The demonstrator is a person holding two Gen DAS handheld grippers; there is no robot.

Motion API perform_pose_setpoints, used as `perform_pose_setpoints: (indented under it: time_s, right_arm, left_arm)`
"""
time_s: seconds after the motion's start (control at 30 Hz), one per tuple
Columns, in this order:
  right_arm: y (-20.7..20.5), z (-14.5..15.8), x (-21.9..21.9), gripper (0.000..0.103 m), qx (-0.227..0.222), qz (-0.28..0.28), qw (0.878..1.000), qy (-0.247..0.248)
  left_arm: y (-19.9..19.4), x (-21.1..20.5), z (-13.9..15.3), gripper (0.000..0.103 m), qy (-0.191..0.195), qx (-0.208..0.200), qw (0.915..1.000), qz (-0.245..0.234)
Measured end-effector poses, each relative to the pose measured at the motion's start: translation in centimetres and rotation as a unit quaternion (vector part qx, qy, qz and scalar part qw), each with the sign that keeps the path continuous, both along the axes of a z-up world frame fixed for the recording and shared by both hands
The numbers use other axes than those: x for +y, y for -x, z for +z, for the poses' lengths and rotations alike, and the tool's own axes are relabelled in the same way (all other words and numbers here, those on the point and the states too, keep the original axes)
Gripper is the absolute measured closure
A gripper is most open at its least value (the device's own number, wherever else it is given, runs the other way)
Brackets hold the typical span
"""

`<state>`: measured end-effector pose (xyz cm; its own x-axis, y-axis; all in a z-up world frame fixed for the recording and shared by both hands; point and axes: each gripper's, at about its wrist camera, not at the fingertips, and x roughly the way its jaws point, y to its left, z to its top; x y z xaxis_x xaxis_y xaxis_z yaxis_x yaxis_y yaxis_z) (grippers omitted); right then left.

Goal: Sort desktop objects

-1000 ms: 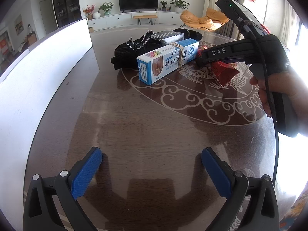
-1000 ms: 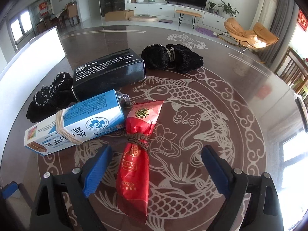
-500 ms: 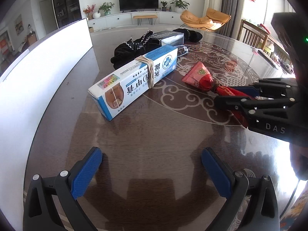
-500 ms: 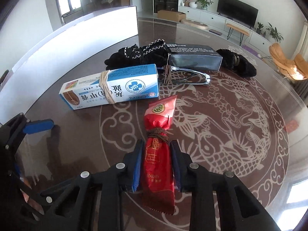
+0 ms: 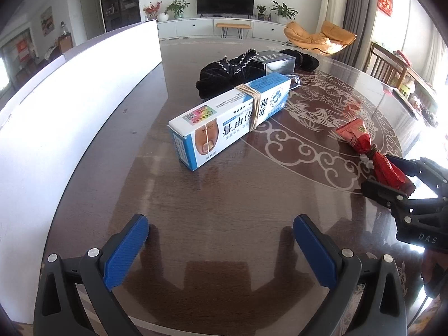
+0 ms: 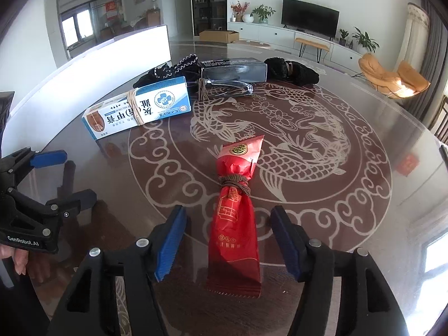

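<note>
Hovering spread over bare table (image 5: pixel 224 196), my left gripper (image 5: pixel 221 247) pinches nothing. Further right the blue-and-white box (image 6: pixel 137 109) lies flat. My right gripper (image 6: pixel 228 242) is opening, the red packet (image 6: pixel 235 218) lying loose between its 2 pads.

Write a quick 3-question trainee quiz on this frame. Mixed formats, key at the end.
1. True or false: the right gripper is clamped on the red packet.
2. What binds the blue-and-white box? A) tape B) rubber bands C) nothing
3. Fill in: the left gripper has ____ between its pads.

Key:
1. False. Its jaws are opening; the packet lies between the pads, clear of both.
2. B
3. Nothing, only the bare table.
</note>
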<state>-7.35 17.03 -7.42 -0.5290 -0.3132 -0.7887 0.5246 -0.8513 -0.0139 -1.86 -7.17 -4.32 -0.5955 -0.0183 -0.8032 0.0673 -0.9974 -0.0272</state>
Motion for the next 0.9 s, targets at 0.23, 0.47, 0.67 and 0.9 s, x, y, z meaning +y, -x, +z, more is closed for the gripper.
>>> perform_pose_setpoints:
  time_s: [0.23,0.47,0.67,0.9]
  right_arm:
    - [0.3,-0.4,-0.3,0.019,-0.01,0.005,1.0,0.003]
    - [0.3,-0.4,-0.3,0.018,-0.01,0.005,1.0,0.002]
    - [0.3,-0.4,-0.3,0.018,-0.01,0.005,1.0,0.002]
    - [0.3,-0.4,-0.3,0.019,-0.009,0.004,1.0,0.001]
  left_arm:
    - [3.5,0.0,1.8,0.0,0.013,0.031,0.9978,-0.057]
    - [9.3,2.8,2.3,0.0,0.101,0.017,0.9869,-0.124]
    - [6.6,5.4,2.5,0.008,0.025,0.014,0.9669,-0.254]
    - [4.5,3.1,3.6,0.009,-0.004,0.024,0.9739,-0.226]
